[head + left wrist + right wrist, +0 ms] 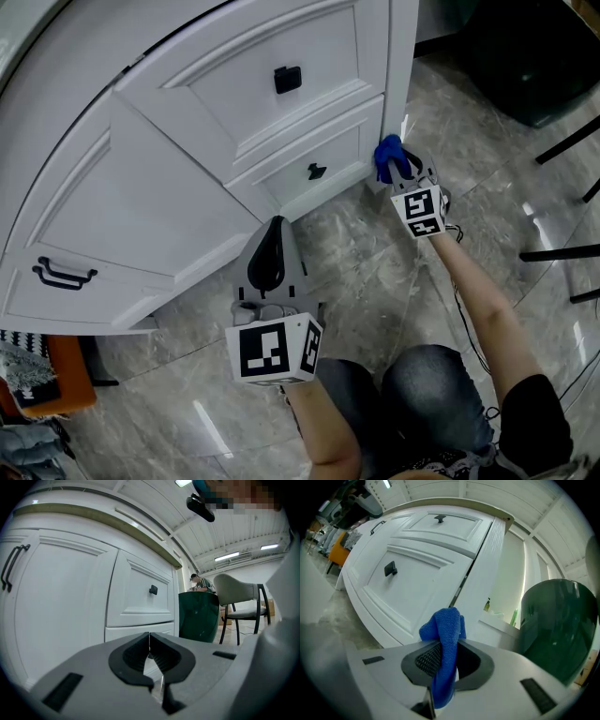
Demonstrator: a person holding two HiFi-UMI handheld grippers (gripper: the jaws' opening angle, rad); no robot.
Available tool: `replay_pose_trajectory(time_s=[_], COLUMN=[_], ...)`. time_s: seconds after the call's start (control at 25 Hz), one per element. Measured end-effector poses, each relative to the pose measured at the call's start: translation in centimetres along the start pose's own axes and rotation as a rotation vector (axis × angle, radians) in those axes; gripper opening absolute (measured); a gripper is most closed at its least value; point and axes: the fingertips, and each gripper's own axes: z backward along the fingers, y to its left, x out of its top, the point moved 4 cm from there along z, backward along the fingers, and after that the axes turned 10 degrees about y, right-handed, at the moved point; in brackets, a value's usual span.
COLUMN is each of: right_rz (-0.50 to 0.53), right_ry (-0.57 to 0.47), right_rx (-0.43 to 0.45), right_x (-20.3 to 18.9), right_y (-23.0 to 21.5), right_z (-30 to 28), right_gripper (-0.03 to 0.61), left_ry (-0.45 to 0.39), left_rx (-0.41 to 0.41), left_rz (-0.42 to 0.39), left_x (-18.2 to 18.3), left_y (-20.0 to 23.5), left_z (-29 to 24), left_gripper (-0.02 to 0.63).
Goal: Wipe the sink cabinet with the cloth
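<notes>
Right gripper [401, 173] clamps blue cloth [443, 653] at sink cabinet [169, 178] corner, frame centre-right — wiping underway; left gripper [150, 651] closed, empty.

- Left gripper [149, 638] is hovering low and close to the body, jaws pressing together with nothing between them.
- Right gripper [443, 660] is pointing forward on an outstretched arm [478, 305], jaws clamping the blue cloth [446, 620].
</notes>
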Motion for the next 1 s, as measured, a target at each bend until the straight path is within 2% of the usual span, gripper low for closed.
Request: replay_pose_trajectory(time_s=[0.56, 0.88, 1.0], right_rz=[-0.027, -0.053, -0.079], right_ry=[0.101, 0.298, 0.309], right_rx=[0.022, 0.106, 0.106], right_x=[-3.3, -6.5, -6.5], right_y=[1.8, 3.6, 3.6], right_z=[-1.6, -3.4, -3.4], right_gripper=[0.06, 0.06, 0.06], left_ry=[-0.007, -0.019, -0.02], left_rx=[0.007, 0.005, 0.004], left_rz=[0.012, 0.014, 0.012], left_x=[-0.1, 0.1, 0.2], left_y=[0.9, 1.0, 1.0], left_z=[0.6, 1.1, 1.1], left_gripper=[0.006, 0.006, 0.006])
